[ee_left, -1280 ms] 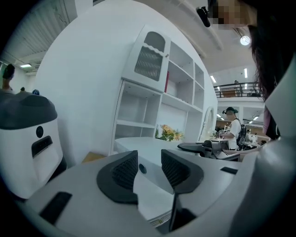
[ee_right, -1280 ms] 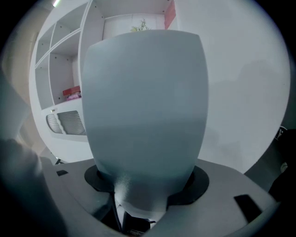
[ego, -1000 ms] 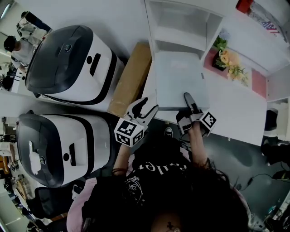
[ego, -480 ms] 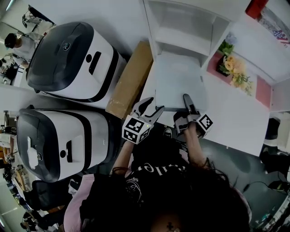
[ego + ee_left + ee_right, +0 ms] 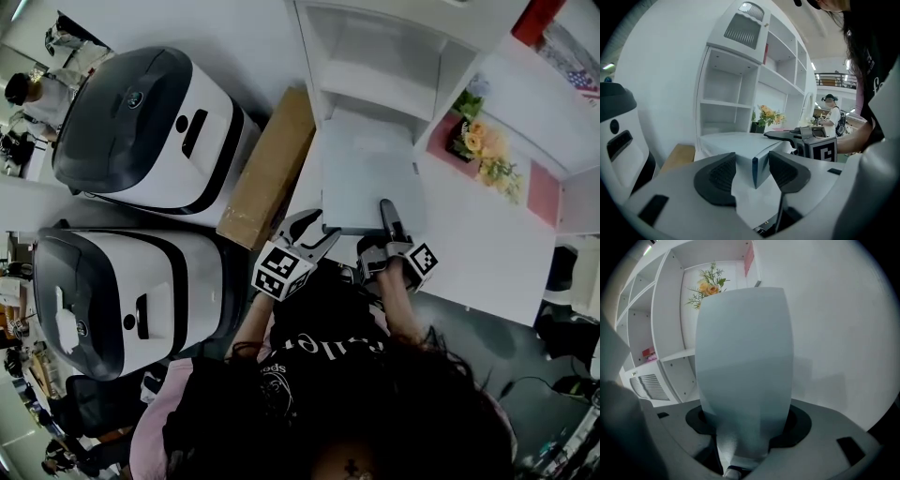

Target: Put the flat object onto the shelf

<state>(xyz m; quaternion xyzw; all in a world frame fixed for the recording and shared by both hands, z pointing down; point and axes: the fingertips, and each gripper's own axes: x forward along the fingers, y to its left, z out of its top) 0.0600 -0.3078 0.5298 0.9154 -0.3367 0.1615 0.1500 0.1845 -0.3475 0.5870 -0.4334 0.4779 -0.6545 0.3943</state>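
The flat object [image 5: 366,178] is a pale grey-blue board lying on the white table, its far end at the foot of the white shelf unit [image 5: 375,56]. My right gripper [image 5: 389,220] is shut on the board's near edge. In the right gripper view the board [image 5: 745,362] fills the space between the jaws of that gripper [image 5: 745,427]. My left gripper [image 5: 314,230] is at the near left corner. Its jaws have just been opening; the corner [image 5: 759,161] sits between them untouched, so the left gripper [image 5: 752,171] is open.
A long cardboard box [image 5: 272,164] lies left of the board. Two large white-and-black machines [image 5: 150,122] [image 5: 122,300] stand further left. A flower pot [image 5: 473,136] sits in a shelf bay to the right. A person [image 5: 832,117] stands far behind.
My left gripper has moved right to the board's near left corner and its jaws stand wider. The right gripper keeps its hold on the near edge.
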